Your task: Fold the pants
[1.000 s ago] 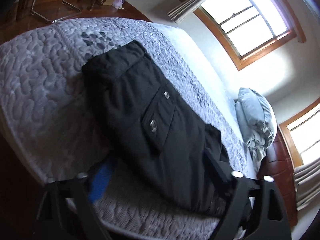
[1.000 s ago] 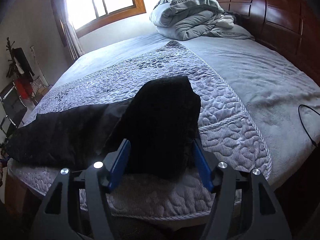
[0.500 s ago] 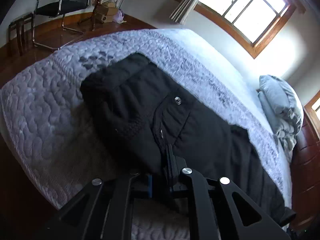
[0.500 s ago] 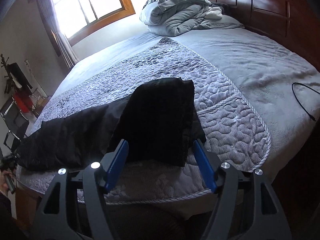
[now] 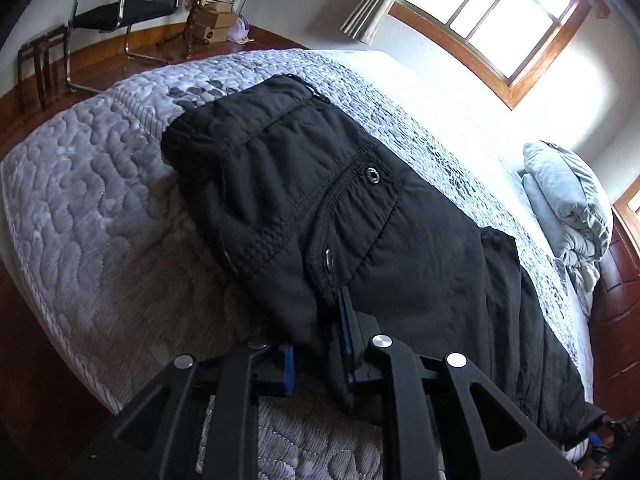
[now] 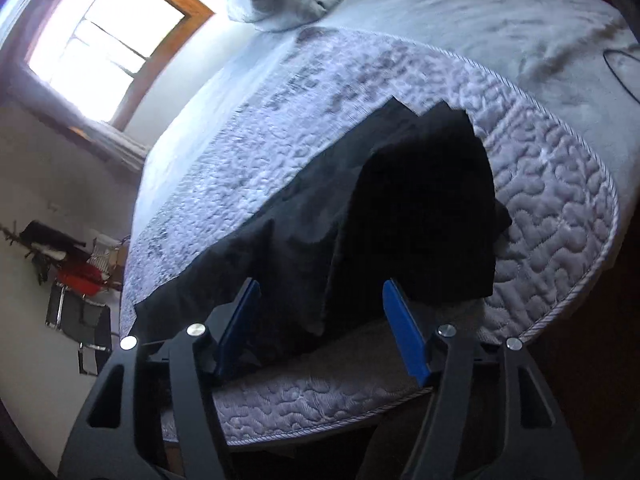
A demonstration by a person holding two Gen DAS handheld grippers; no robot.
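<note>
Left wrist view: left gripper (image 5: 318,344) jaws pinch black fabric pants (image 5: 360,216) at quilted grey bed (image 5: 92,216) edge; right gripper (image 6: 320,324) jaws wide, straddling the pants' leg end.

Both wrist views low, close, sharing pants (image 5: 400,248) on bed (image 6: 540,208)

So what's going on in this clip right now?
A person is folding black cargo pants laid along the near edge of a quilted bedspread. The left claw is shut on the fabric at the near edge, just below the snap pocket. The right claw is open at the leg end, with fabric between its blue pads but not gripped.
</note>
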